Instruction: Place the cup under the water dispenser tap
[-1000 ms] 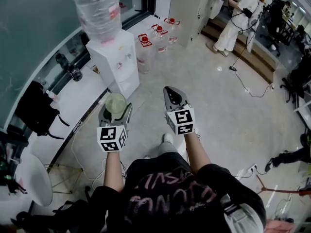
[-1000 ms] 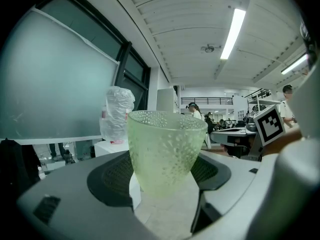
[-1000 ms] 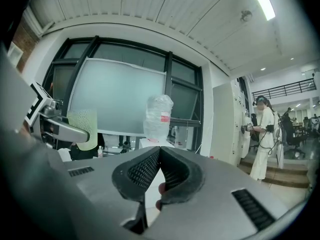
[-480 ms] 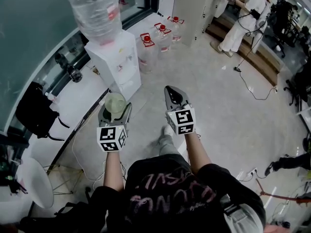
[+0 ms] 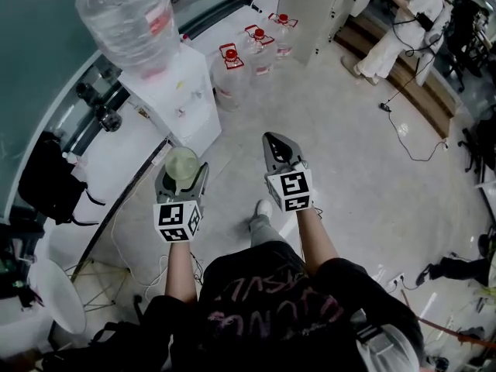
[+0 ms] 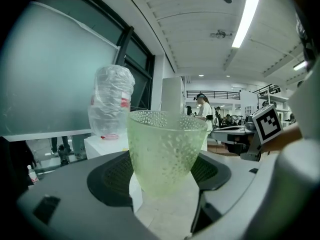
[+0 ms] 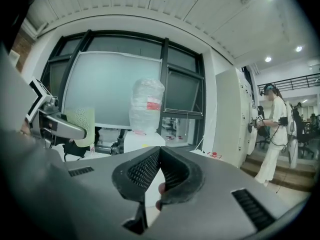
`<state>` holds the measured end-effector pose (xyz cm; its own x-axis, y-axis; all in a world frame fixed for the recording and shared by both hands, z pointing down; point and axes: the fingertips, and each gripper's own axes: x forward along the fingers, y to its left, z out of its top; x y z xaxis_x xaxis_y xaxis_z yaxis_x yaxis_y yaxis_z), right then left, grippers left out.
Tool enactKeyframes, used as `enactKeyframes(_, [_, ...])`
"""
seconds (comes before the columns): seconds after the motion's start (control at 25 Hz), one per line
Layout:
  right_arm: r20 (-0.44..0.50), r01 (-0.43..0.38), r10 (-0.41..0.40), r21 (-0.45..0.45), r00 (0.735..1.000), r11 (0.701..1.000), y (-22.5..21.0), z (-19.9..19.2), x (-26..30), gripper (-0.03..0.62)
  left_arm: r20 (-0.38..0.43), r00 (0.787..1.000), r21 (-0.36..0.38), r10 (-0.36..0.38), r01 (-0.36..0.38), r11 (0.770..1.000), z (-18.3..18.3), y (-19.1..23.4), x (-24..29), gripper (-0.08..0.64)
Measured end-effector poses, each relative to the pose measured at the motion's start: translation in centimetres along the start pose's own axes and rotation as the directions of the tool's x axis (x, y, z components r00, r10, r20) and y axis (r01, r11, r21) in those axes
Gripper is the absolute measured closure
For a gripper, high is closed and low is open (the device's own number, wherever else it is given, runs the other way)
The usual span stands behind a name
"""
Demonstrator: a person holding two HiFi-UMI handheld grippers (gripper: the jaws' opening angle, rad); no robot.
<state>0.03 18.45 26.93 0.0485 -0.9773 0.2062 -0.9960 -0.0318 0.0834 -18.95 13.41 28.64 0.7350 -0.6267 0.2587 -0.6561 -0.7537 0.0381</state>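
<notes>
over the last second the water dispenser (image 5: 177, 91) slides nearer and further left in the head view, and its upturned bottle (image 5: 128, 22) looms larger, so i read it as the walk closing on the machine while both arms keep their pose out in front. the left gripper (image 5: 184, 175) stays clamped on the cup (image 6: 164, 151), a pale green dimpled tumbler standing upright and empty between the wide-set pads, still held out in the air, near the dispenser but well short of its front. the right gripper (image 7: 159, 159) is clenched with its pads together and carries nothing. for the task that means the approach is nearly done and the set-down under the tap is not yet begun; the taps themselves are too small for me to make out, only a small yellow mark on the white face. around the machine, spare water jugs (image 5: 230, 72) with red caps stand on the floor just to its right, a white ledge (image 5: 116, 153) runs along the window at left with a black bag (image 5: 46, 178) beside it, and a loose cable (image 5: 128, 227) trails on the floor at the near left. another person (image 5: 395, 22) works far off at the right, well out of the path.
</notes>
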Motion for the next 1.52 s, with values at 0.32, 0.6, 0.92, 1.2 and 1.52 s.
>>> enactKeyframes(0.32, [-0.025,-0.062,0.062,0.004,0.998,0.998,-6.5,-0.5,6.7,0.578,-0.029,0.998,-0.011,0.053,-0.053,0.999,1.2,-0.4,8.0,0.199])
enactKeyframes(0.6, [-0.02,-0.108,0.108,0.0,0.994,0.994,-9.9,0.0,10.5,0.578,-0.053,0.994,-0.016,0.096,-0.097,0.995,2.1,-0.9,12.0,0.2])
enactKeyframes(0.92, [-0.029,-0.146,0.146,-0.007,0.989,0.989,-10.7,-0.3,13.0,0.578,-0.067,0.991,-0.018,0.115,-0.117,0.993,2.2,-0.5,14.2,0.199])
enactKeyframes(1.2, [-0.037,-0.146,0.146,-0.013,0.989,0.989,-10.8,0.1,15.7,0.578,-0.074,0.991,-0.034,0.108,-0.111,0.993,2.1,1.1,16.3,0.199])
enactKeyframes(1.52, [-0.067,-0.123,0.122,-0.016,0.99,0.992,-10.9,0.1,20.3,0.578,-0.078,0.995,-0.035,0.062,-0.065,0.997,2.6,4.2,20.5,0.2])
